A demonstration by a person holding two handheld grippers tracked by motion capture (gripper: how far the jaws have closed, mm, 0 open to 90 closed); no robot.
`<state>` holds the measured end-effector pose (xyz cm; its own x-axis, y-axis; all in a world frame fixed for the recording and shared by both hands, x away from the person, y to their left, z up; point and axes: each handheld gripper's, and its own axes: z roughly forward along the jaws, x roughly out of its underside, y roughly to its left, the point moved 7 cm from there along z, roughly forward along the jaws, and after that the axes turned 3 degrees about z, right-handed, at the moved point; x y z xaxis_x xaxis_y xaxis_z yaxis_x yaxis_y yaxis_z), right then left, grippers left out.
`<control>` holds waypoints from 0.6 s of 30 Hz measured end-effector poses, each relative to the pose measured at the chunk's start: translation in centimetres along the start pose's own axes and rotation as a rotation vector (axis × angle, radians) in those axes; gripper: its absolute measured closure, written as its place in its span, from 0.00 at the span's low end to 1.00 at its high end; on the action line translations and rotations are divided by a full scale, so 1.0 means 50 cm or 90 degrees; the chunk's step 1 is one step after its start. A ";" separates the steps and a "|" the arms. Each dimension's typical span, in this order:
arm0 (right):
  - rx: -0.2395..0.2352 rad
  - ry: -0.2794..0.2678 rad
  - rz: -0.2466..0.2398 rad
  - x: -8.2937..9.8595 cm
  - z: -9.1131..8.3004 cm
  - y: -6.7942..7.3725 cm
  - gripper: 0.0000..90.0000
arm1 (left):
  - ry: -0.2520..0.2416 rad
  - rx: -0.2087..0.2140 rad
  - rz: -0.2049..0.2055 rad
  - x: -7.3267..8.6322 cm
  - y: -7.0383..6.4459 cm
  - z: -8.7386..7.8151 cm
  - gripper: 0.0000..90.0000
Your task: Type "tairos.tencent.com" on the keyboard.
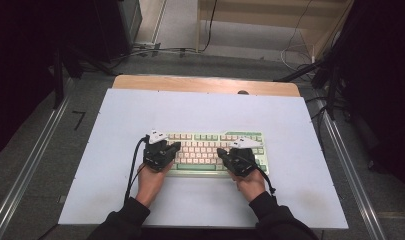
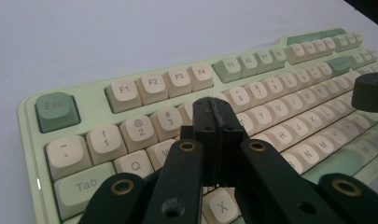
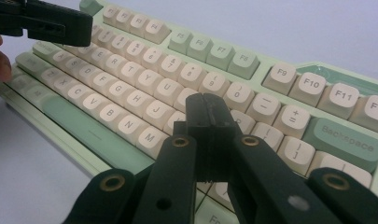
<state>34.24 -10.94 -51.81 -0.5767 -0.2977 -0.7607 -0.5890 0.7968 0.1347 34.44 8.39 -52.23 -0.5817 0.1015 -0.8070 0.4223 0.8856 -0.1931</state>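
Keyboard (image 1: 210,150): left gripper (image 2: 218,116) and right gripper (image 3: 206,114), jaws closed empty, poised over keys; neighbouring keys may be struck by broad tips.

The keyboard (image 1: 210,150) has a pale mint-green case with cream keycaps — its Esc, Backspace, space bar and one block of function keys are a deeper sage green, with grey legends. Both the left gripper (image 1: 176,146) and the right gripper (image 1: 221,151) are black with brass-coloured rivets. The table (image 1: 200,107) is pale lavender-white, edged in light wood at the far side.

soft even light, blurry close foreground
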 end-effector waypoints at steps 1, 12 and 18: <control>-0.001 0.000 -0.001 0.000 0.001 0.001 0.97 | 0.000 0.000 0.000 0.000 0.000 0.000 1.00; -0.018 0.011 -0.008 -0.001 0.016 0.022 0.97 | -0.002 -0.001 -0.002 0.000 0.003 -0.001 1.00; -0.026 0.018 -0.016 0.000 0.027 0.039 0.97 | -0.002 -0.002 -0.001 0.000 0.004 -0.001 1.00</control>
<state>33.89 -8.69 -52.41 -0.5766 -0.3323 -0.7464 -0.6260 0.7667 0.1422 34.48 8.57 -52.25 -0.5803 0.0983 -0.8085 0.4194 0.8870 -0.1931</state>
